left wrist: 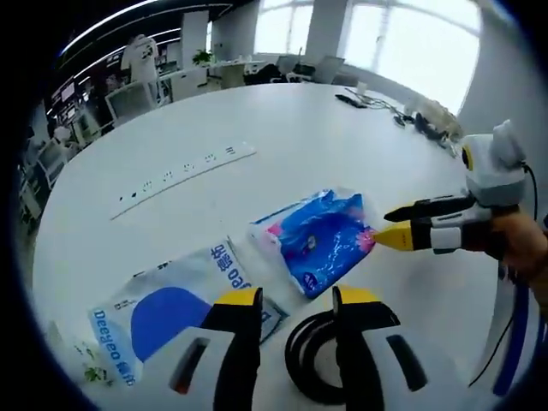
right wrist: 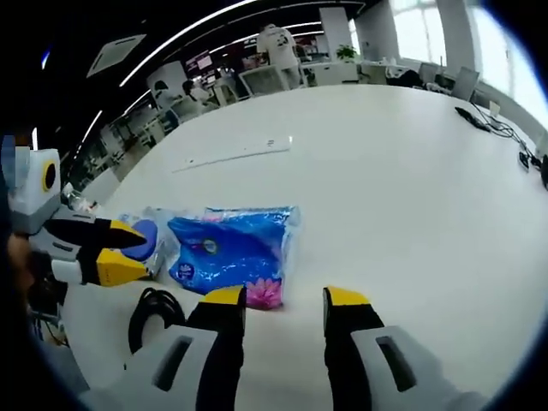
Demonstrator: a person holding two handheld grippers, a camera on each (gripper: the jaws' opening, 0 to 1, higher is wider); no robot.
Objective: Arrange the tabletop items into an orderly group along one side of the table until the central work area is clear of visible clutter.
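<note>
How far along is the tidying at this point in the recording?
Early stage. Already together: the blue tissue pack, the white Deeyeo pack and the black cable coil lie in a loose cluster near one edge. In hand: nothing; the right gripper is open beside the blue pack, and the left gripper is open. Left: the white power strip lies apart farther up the table.

My left hand-held gripper (left wrist: pixel 294 321) covering part of the black cable coil (left wrist: pixel 310 355), white pouch (left wrist: pixel 171 304) print partly unreadable, far desk (left wrist: pixel 342 145) clutter too small to tell
</note>
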